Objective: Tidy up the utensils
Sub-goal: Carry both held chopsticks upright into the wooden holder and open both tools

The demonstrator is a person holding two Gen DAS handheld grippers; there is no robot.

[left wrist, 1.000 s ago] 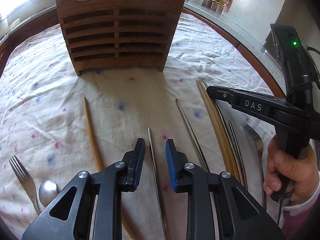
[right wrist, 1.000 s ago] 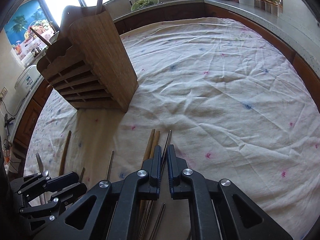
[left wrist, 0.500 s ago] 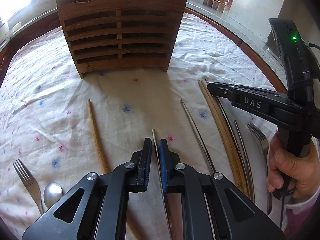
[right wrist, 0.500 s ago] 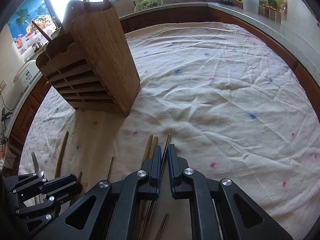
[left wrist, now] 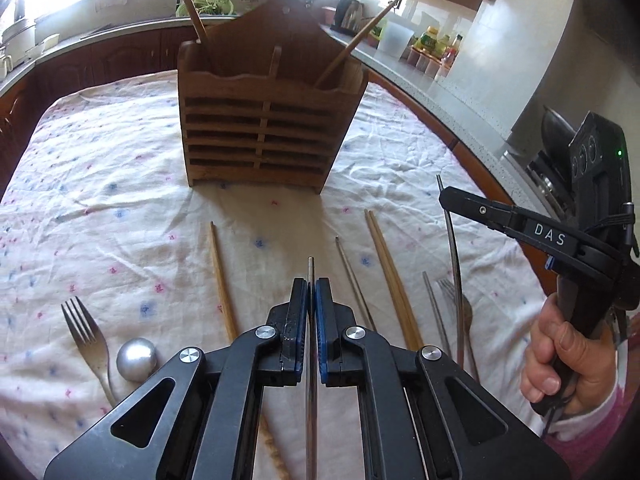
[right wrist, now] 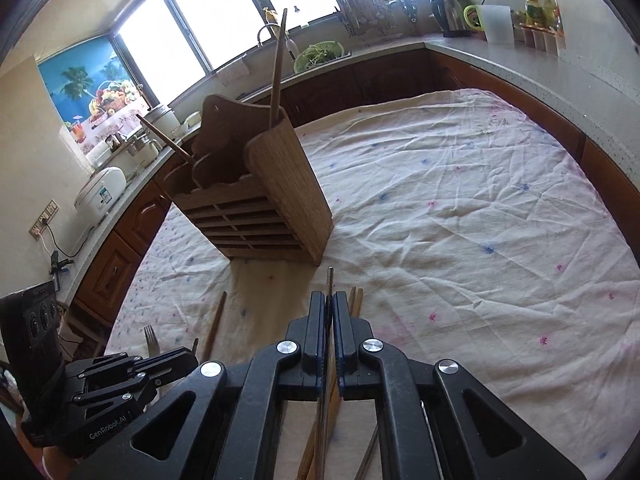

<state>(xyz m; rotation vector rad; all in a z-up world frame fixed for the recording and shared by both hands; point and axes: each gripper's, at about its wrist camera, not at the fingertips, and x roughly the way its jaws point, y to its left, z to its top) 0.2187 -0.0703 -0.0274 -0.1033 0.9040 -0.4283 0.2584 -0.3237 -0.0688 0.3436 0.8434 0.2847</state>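
Fingers: your left gripper (left wrist: 311, 292) and right gripper (right wrist: 330, 308) each pinch one steel chopstick (left wrist: 311, 272). Cloth (left wrist: 100, 208). Holder (left wrist: 260, 120), 12 o'clock. Loose chopsticks (left wrist: 390, 276), 2 o'clock. Fork (left wrist: 86, 332), spoon (left wrist: 136, 354), 9 o'clock.

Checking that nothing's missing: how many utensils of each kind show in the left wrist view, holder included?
Wooden chopsticks: 5
Metal chopsticks: 4
Forks: 2
Spoons clearly seen: 1
Total: 12

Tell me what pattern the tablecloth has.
The tablecloth is cream with small scattered pink and blue flowers, clearest in the right wrist view.
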